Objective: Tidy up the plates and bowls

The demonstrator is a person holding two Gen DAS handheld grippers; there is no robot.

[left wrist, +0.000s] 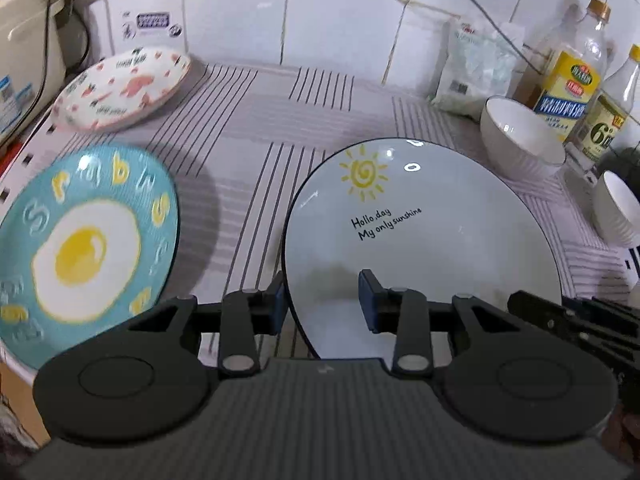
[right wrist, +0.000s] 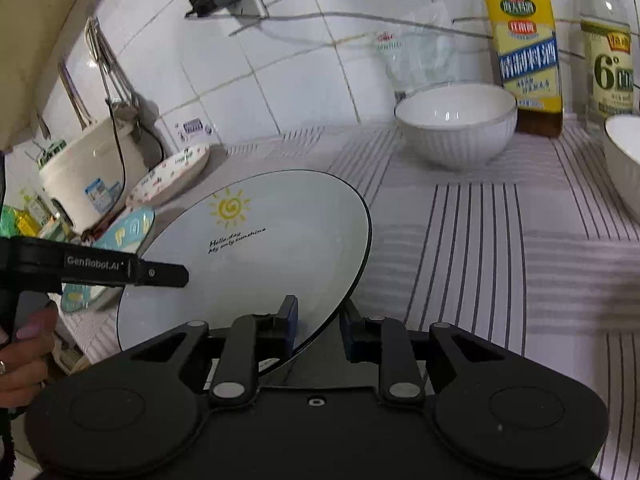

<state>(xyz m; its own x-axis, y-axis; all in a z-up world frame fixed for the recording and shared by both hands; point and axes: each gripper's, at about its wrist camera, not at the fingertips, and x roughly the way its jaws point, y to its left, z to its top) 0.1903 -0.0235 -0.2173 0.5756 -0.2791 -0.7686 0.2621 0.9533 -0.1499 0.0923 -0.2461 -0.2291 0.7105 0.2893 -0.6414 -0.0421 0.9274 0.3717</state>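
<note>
Sunshine plate (left wrist: 420,232) rim between both open grippers' spread fingers.

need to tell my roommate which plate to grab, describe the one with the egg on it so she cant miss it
Start at the cream rice cooker by the tiled wall, at the left end of the striped cloth. Nearest it is a pink-patterned plate; in front of that lies the egg plate. It alone is turquoise, with a fried egg in the middle and yellow letters around it.

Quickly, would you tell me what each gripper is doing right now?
Left gripper: open, fingers either side of the sun plate edge, not clamped.
Right gripper: open, straddling the same plate's rim.
</note>
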